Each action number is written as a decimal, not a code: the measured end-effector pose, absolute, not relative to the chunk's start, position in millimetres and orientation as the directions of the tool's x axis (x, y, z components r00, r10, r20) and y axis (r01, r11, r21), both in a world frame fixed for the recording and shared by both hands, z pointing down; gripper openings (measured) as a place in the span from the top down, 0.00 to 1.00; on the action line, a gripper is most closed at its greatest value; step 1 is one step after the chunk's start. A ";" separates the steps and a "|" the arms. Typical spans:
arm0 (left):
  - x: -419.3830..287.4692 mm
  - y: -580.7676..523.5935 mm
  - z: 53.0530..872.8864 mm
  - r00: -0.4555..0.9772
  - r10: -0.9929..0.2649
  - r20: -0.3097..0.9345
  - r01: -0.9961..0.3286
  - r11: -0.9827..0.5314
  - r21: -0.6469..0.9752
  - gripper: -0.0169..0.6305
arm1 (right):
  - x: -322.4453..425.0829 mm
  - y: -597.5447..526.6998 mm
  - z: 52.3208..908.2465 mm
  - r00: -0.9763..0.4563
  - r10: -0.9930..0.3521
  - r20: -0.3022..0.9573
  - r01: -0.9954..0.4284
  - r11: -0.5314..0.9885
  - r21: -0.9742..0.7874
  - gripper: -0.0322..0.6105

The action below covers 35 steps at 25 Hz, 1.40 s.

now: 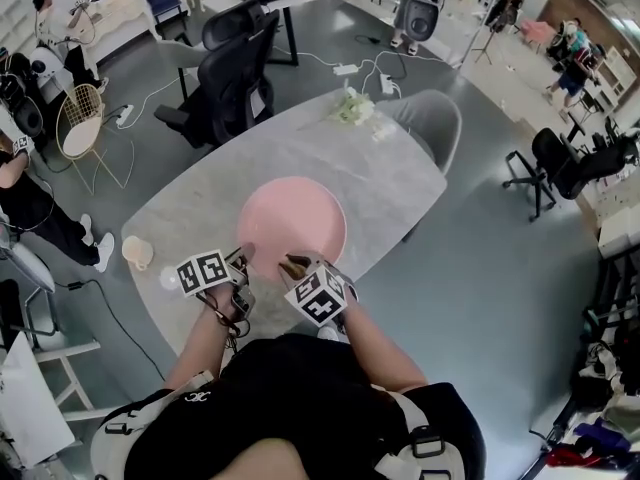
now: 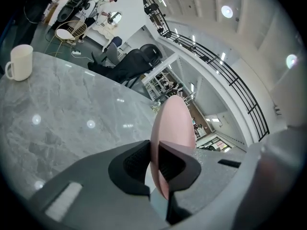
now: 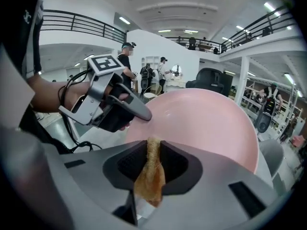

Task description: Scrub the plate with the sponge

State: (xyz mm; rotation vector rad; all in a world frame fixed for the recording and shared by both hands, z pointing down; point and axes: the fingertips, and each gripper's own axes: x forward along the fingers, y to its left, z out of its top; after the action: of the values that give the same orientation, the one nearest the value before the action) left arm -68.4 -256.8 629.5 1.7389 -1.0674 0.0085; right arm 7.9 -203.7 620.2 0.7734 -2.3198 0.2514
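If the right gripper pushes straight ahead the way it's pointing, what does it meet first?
Most likely the pink plate: its face fills the view just past the sponge in the right gripper. The gap is hard to judge.

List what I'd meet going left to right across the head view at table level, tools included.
White mug → left tool, shut on the rim of the pink plate → right tool, holding the sponge → grey chair. The plate spans both tools, so it has no place.
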 end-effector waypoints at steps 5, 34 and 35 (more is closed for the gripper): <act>-51.6 -250.8 623.3 0.641 -0.619 0.454 -0.634 -0.093 0.768 0.92 | -0.8 -194.3 630.2 -0.612 -0.411 0.676 -0.546 0.838 0.016 0.83; -21.4 -207.4 617.1 0.713 -0.521 0.469 -0.632 -0.188 0.752 0.90 | 12.4 -264.9 588.1 -0.567 -0.556 0.608 -0.718 0.695 -0.034 0.83; -22.1 -206.7 617.3 0.715 -0.520 0.467 -0.629 -0.188 0.754 0.90 | 17.0 -269.5 587.3 -0.554 -0.573 0.603 -0.738 0.674 -0.037 0.82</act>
State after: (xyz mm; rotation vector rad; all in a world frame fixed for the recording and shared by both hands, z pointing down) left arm -22.1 -206.7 617.3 1.8460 -0.8973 0.1271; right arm 17.0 -269.5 587.3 1.0083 -2.3267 0.3862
